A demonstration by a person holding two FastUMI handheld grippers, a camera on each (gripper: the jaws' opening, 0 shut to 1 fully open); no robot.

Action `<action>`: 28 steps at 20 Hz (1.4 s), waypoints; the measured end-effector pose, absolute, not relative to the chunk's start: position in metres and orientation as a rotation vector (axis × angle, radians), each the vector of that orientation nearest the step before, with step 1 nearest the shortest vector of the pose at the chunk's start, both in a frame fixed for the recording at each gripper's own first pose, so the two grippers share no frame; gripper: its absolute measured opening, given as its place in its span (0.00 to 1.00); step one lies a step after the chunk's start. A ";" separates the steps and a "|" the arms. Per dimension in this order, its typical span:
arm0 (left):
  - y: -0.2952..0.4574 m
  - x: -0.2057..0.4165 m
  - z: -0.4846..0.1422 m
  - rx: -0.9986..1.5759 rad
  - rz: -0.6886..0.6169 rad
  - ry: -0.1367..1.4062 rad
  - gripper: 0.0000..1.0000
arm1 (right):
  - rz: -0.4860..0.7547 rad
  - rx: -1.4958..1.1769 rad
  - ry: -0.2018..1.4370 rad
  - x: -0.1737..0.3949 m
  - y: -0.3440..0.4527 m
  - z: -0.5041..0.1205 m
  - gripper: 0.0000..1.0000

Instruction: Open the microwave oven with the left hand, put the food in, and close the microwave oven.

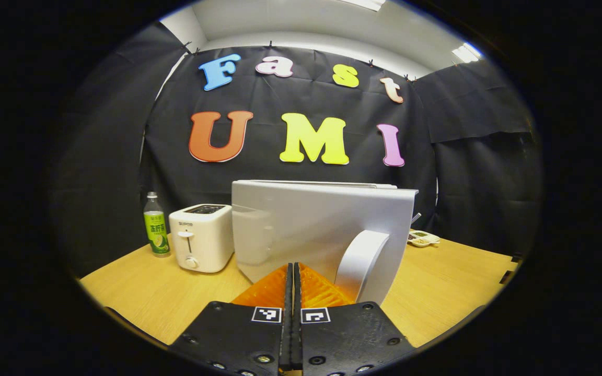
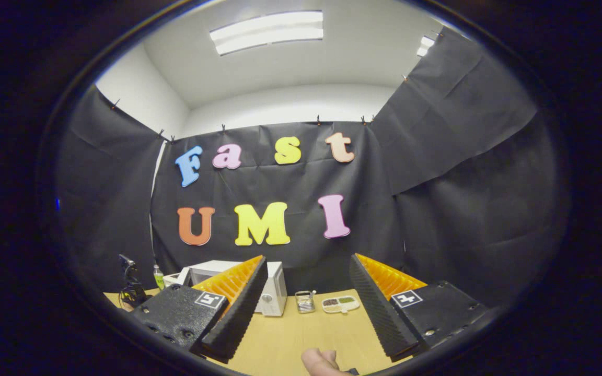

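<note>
in the left gripper view the left gripper is clenched, its two fingers pressed together with nothing between them, just in front of the microwave oven. the oven's white door is swung out toward the camera, and its curved handle stands just right of the fingertips. a white toaster sits beside the oven on the wooden table, with a green-labelled bottle farther left. a compartment dish of food rests on the table behind the oven's right edge.

in the right gripper view the right gripper is released, fingers wide apart and holding nothing. between them lie the food dish and a small clear container, to the right of the microwave oven. a fingertip shows at the bottom edge.
</note>
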State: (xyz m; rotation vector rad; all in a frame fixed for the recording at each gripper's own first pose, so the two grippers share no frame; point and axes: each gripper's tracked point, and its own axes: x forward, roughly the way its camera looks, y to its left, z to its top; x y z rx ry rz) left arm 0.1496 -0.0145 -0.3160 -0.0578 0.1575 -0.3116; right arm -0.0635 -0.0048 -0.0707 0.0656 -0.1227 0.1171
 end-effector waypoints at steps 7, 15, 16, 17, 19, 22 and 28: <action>-0.083 0.179 -0.339 -0.057 -0.390 0.203 0.00 | 0.096 0.020 -0.108 -0.068 -0.014 -0.076 1.00; -0.140 0.226 -0.342 -0.122 -0.410 0.226 0.00 | 0.098 -0.031 -0.110 -0.056 -0.008 -0.092 1.00; -0.146 0.234 -0.338 -0.122 -0.409 0.210 0.00 | 0.092 -0.043 -0.110 -0.053 -0.008 -0.096 1.00; -0.151 0.242 -0.336 -0.119 -0.401 0.194 0.00 | 0.093 -0.050 -0.108 -0.049 -0.007 -0.101 1.00; -0.162 0.256 -0.338 -0.136 -0.396 0.200 0.00 | 0.108 -0.058 -0.095 -0.041 -0.005 -0.111 0.91; -0.175 0.275 -0.339 -0.148 -0.379 0.207 0.14 | 0.131 -0.033 -0.069 -0.029 -0.006 -0.125 0.92; -0.196 0.318 -0.343 -0.127 -0.347 0.212 0.00 | 0.125 -0.014 -0.042 -0.009 -0.024 -0.144 0.92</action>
